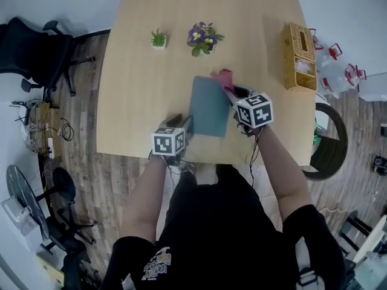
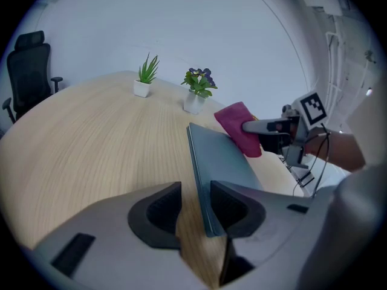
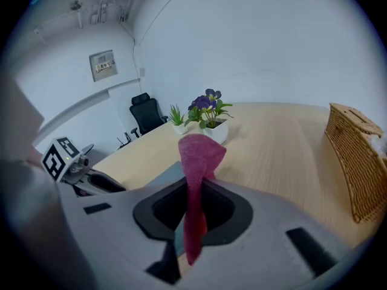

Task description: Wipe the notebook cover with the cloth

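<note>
A: Where is the slate-blue rectangular notebook [image 1: 208, 107]?
B: Flat on the pale wooden table [image 1: 145, 89], near its front edge.
A: And the magenta fabric cloth [image 3: 196, 162]?
B: Pinched tight in the right gripper [image 3: 193, 213], over the notebook's far corner.
A: Left gripper [image 2: 195, 207]?
B: Jaws partly apart, one against the notebook's near corner.

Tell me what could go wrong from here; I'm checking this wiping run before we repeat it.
1. The left gripper is open, with only one finger at the near corner of the notebook, so a wipe could push the notebook across the table.
2. The right gripper pinches the cloth by a narrow fold; it might slip out, or hard fingers could scrape the cover.
3. The flower pot stands beyond the notebook; a long stroke might tip it.
</note>
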A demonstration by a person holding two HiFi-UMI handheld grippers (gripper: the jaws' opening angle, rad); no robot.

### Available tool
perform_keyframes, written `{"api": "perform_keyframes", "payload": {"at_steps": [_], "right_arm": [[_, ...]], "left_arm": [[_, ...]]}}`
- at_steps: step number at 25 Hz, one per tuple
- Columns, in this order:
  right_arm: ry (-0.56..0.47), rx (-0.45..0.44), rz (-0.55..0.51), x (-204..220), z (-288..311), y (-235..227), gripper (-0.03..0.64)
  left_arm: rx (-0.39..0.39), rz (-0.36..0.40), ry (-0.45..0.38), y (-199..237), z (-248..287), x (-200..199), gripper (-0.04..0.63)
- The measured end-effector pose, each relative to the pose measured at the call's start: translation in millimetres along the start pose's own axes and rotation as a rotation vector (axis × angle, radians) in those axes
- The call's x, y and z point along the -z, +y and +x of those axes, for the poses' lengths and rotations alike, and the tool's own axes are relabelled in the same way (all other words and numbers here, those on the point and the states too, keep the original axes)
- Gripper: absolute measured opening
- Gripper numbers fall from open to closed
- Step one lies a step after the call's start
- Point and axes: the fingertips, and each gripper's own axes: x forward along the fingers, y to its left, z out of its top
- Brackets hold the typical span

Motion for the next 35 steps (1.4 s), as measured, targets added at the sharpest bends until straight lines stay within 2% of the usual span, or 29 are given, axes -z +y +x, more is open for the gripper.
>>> {"api": "perform_keyframes", "payload": {"at_steps": [6,14,26,35], "right_arm": [[0.069,-0.004,-0.083,-12,40,-12,0.057],[0.134,-0.041,-0.133,1,62,7,0.057],[0.168,-0.085,-0.203,30,49,56,0.057],[0.182,-0.117,-0.19,65,28,105,0.057]], "left_arm": [[0.006,-0.001,0.0,2,2,-1,0.144],[0.01,-0.006,0.001,5,1,-1,0.141],[0.009,-0.009,0.002,5,1,0,0.14],[0.009,-0.012,0.007,5,0,-1,0.138]]}}
